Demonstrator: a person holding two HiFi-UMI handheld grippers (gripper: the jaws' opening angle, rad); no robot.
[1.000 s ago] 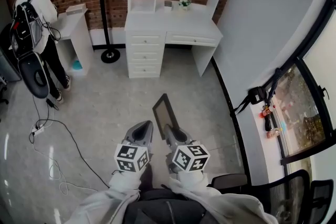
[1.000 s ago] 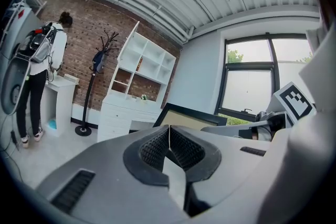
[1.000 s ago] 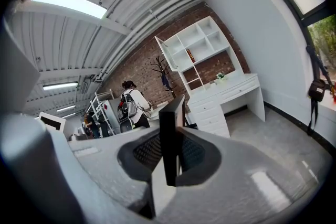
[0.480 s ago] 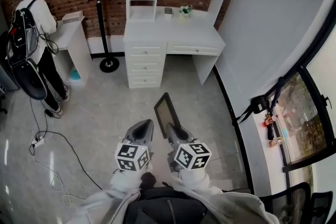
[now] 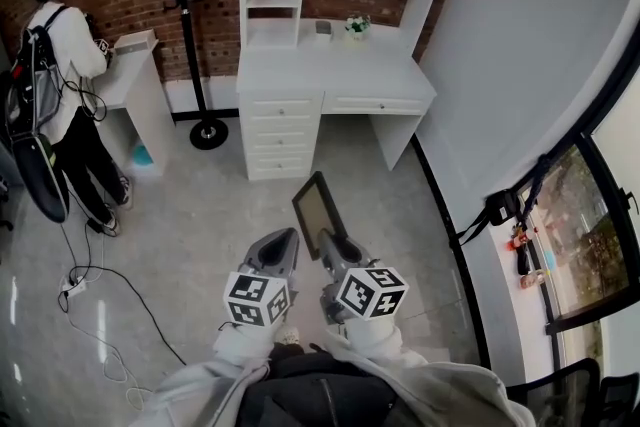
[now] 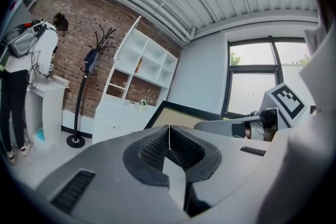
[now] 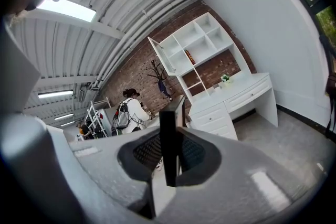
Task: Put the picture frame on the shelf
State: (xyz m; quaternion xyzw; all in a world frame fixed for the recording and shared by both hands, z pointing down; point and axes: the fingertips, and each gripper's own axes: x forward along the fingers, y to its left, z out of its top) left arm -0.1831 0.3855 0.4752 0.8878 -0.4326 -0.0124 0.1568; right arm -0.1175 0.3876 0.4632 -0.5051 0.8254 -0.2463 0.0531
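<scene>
moved nearer the desk (image 5: 300,70); right tongs (image 5: 324,239) still clamped on picture frame (image 5: 316,203), left tongs (image 5: 284,238) still together, empty.

No text, label, brand or number is legible anywhere.

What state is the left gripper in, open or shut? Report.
Left gripper: shut, empty. In its view the pads meet along a thin seam, nothing between. The picture frame is clamped in the right gripper.
</scene>
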